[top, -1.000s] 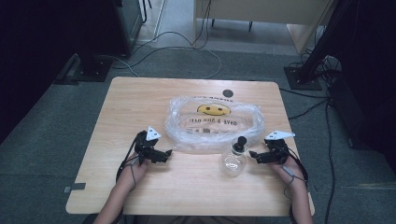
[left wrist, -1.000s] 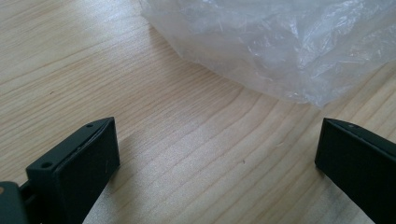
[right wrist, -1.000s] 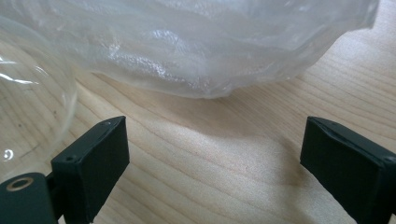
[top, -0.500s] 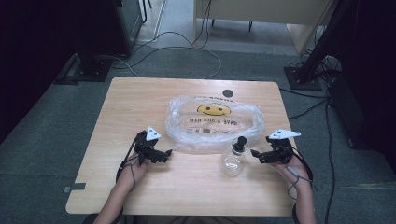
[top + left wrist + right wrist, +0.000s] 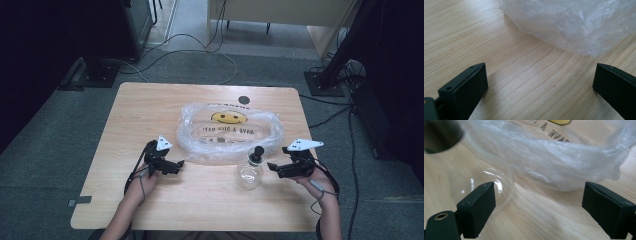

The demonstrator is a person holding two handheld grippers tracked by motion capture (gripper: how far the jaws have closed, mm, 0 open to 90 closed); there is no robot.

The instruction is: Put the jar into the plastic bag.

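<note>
Both grippers rest wide open, gripping nothing: a crumpled plastic bag (image 5: 574, 22) lies just beyond the left gripper (image 5: 540, 85), a round glass flask (image 5: 250, 171) beside the right gripper (image 5: 539, 212).

In front of me a crumpled clear plastic bag (image 5: 229, 132) lies flat on the middle of the table, printed with a yellow smiley face and dark lettering. Just beside its near edge stands a round clear glass flask (image 5: 250, 172), upright, with a black stopper.
</note>
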